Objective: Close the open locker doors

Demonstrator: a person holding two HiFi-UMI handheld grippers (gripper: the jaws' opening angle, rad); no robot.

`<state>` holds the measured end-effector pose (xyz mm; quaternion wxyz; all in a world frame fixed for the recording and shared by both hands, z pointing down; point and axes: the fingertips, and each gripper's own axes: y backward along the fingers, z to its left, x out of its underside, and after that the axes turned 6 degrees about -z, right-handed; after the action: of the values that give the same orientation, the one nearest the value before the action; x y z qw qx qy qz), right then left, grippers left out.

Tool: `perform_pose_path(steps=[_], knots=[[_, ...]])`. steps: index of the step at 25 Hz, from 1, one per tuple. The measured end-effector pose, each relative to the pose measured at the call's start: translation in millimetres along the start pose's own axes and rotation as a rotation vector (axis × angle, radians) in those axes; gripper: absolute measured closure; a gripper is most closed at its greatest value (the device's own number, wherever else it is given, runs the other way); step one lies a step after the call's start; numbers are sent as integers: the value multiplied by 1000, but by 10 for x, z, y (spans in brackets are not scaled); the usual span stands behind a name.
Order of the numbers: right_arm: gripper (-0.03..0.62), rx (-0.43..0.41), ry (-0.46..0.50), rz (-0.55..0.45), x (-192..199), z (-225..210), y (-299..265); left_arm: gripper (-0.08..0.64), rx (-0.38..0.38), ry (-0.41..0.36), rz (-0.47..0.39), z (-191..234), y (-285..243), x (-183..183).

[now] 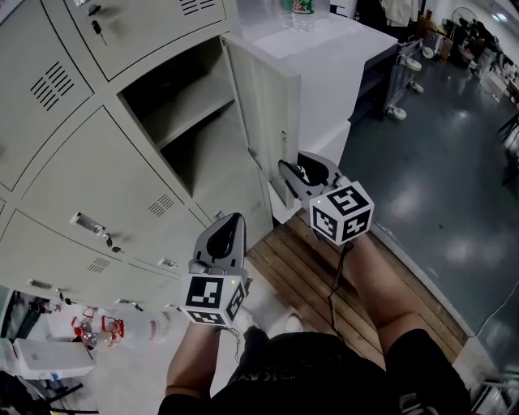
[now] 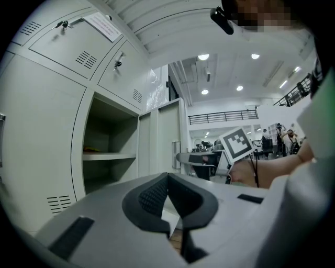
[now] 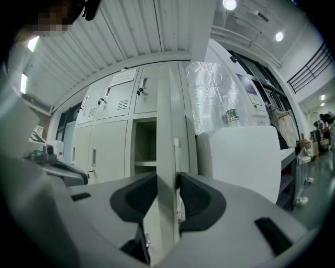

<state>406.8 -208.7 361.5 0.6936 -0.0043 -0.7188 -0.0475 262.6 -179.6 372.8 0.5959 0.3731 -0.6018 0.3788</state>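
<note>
A bank of grey lockers fills the left of the head view. One compartment [image 1: 188, 109] with a shelf stands open, and its door [image 1: 263, 101] is swung out towards me, edge on. My right gripper [image 1: 285, 173] is at the door's free edge at handle height. In the right gripper view the door edge [image 3: 168, 115] stands between the two pads, and both pads press on it. My left gripper [image 1: 232, 222] hangs lower and nearer, in front of the closed lower lockers, shut and empty. In the left gripper view its pads [image 2: 157, 196] meet, with the open compartment [image 2: 107, 152] beyond.
A white cabinet [image 1: 340, 61] with a water bottle [image 1: 302, 12] on top stands just right of the open door. Wooden slats [image 1: 304, 263] cover the floor under me. Keys hang in closed locker doors [image 1: 97, 28]. Bottles [image 1: 105, 328] lie at the lower left.
</note>
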Motion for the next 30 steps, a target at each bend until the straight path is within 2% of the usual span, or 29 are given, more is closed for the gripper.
perform_pose_path(steps=[11,19,30], knots=[[440,-123,17,14,21,639,-348,555,-50,9,-5,397,221,-36],[445,-168,40,14,52,1015,-631,555,-98,14,-3,689,366,-21],[453,-195,19,18,86,1373,-1085,555,-153,10,2,1111,577,-31]])
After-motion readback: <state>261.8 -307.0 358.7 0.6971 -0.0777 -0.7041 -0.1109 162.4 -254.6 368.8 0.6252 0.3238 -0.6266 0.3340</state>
